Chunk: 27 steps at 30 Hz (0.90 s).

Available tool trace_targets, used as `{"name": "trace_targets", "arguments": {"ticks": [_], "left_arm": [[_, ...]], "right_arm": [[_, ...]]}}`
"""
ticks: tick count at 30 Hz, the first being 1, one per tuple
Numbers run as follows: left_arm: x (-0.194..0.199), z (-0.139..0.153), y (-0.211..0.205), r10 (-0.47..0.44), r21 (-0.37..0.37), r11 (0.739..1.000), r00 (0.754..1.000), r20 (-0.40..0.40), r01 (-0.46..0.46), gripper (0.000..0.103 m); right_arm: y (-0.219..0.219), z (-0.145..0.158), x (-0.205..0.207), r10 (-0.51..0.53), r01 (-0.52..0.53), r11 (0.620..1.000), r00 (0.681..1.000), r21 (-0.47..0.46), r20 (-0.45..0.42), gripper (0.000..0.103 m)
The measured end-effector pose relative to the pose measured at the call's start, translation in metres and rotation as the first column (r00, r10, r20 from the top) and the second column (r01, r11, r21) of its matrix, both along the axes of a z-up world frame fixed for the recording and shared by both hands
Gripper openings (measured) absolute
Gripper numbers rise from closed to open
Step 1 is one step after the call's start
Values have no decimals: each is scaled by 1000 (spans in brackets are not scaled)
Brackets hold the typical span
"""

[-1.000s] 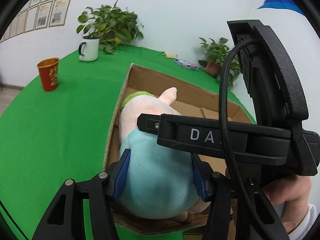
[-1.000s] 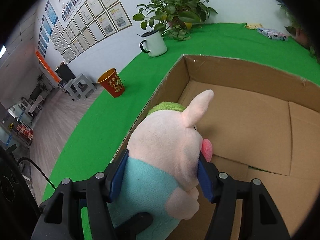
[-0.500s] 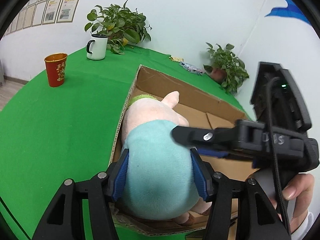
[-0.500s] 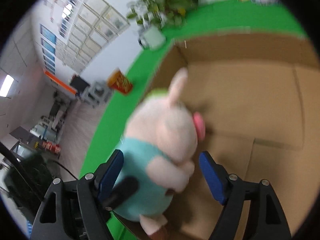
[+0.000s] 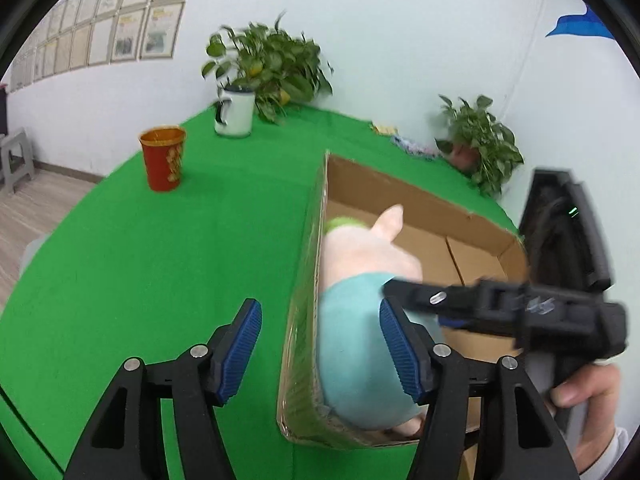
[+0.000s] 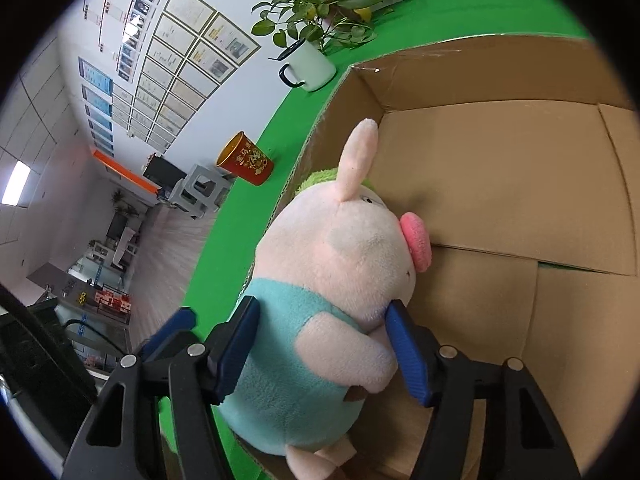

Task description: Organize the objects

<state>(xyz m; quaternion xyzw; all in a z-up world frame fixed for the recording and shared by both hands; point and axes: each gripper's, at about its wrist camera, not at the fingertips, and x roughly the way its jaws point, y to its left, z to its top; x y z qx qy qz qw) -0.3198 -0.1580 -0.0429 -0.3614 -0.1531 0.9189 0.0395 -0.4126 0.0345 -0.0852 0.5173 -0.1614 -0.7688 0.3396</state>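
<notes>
A pink plush pig (image 6: 344, 264) in a teal outfit is seen standing upright inside an open cardboard box (image 6: 500, 184), set against the box's left wall on a green-covered table (image 5: 160, 248). In the right wrist view the toy is flanked by the blue pads of the right gripper (image 6: 324, 344): the left pad is laid against the teal back and the right pad (image 6: 408, 352) is tucked under the chin, so the jaws appear to be pinching the toy, though how firmly cannot be judged from this angle. A green tuft is visible behind the pig's raised ear, and its snout is turned toward the box's interior.

In the left wrist view the left gripper (image 5: 320, 352) is held with its jaws spread wide and nothing gripped; the box's left wall is straddled, with one pad (image 5: 240, 344) outside over the green cloth and the other just beside the toy's teal body. The right gripper's black frame is seen crossing in from the right, held by a hand (image 5: 584, 396) at the frame's edge.

Farther back on the table a red cup (image 5: 162, 158) and a white enamel mug (image 5: 234, 110) are shown well apart from the box, the mug just in front of a leafy potted plant (image 5: 272, 68). A second potted plant (image 5: 480, 140) is placed near the far right corner, and framed certificates (image 6: 188, 64) are hung on the wall.
</notes>
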Motion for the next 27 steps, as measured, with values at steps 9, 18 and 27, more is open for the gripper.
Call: {"name": "trace_targets", "arguments": {"ticks": [9, 18, 27], "left_arm": [[6, -12, 5, -75, 33, 997, 997, 19, 75, 30], [7, -13, 8, -66, 42, 997, 997, 30, 65, 24], [13, -12, 17, -63, 59, 996, 997, 41, 61, 22]], "right_arm": [[105, 68, 53, -161, 183, 981, 954, 66, -252, 79], [289, 32, 71, -521, 603, 720, 797, 343, -306, 79], [279, -15, 55, -471, 526, 741, 850, 417, -235, 27]]}}
